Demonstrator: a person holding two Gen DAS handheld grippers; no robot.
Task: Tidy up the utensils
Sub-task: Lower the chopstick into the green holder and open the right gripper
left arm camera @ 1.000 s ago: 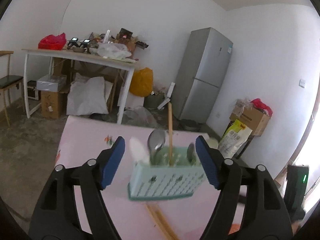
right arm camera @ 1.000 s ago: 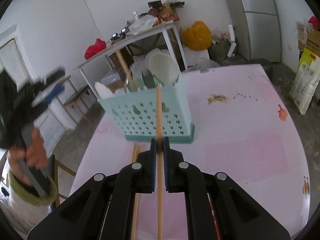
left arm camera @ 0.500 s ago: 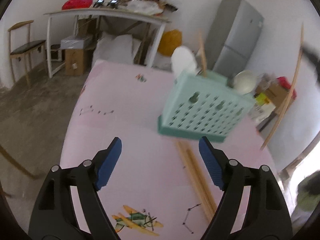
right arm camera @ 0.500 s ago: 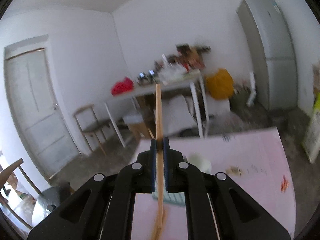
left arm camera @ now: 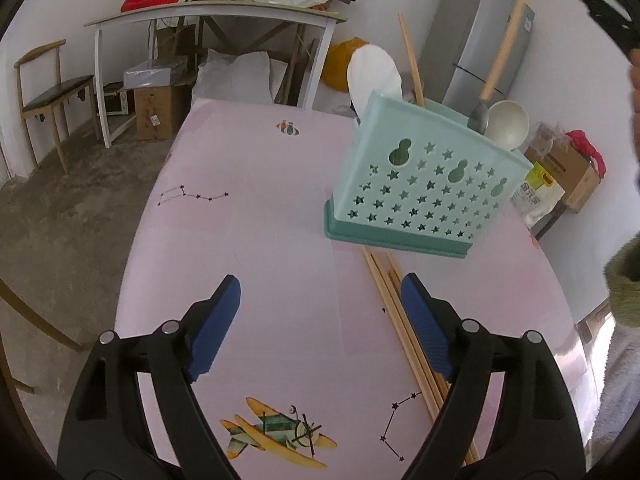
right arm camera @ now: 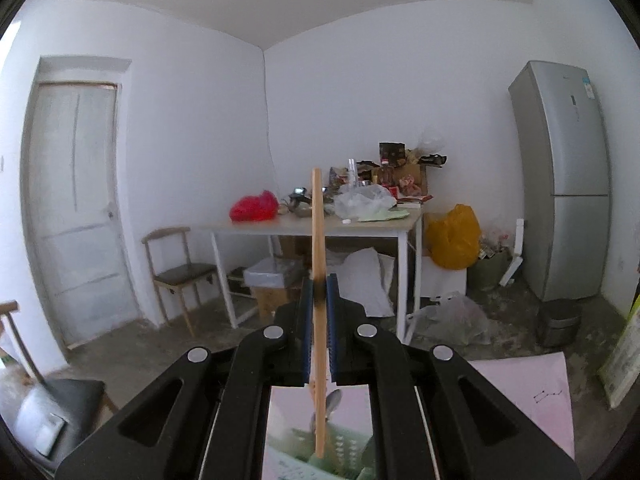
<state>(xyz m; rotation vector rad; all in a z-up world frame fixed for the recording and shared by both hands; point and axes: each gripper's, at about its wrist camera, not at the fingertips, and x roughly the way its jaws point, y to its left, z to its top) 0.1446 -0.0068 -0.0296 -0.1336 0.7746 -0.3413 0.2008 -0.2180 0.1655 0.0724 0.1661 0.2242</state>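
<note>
A mint-green perforated utensil basket (left arm camera: 420, 184) stands on the pink table (left arm camera: 260, 220). It holds a white flat spoon (left arm camera: 374, 72), a round white ladle (left arm camera: 508, 124), a metal spoon (left arm camera: 479, 118) and a wooden chopstick (left arm camera: 412, 64). Several loose chopsticks (left arm camera: 394, 312) lie on the table in front of the basket, beside my left gripper's right finger. My left gripper (left arm camera: 320, 280) hovers over the table, its jaws opening with nothing between them. My right gripper (right arm camera: 319, 280) is shut on a wooden chopstick (right arm camera: 317, 220), held upright over the basket (right arm camera: 344, 444).
A grey fridge (right arm camera: 564, 184) stands at the back right. A cluttered white table (right arm camera: 320, 226) lines the far wall, with boxes and bags under it and a chair (right arm camera: 176, 272) beside it. A person's green sleeve (left arm camera: 624, 280) is at the right.
My left gripper dropped and tipped down toward the table; the basket went from between its fingers to the upper right. My right gripper rose with its chopstick from table level to above the basket.
</note>
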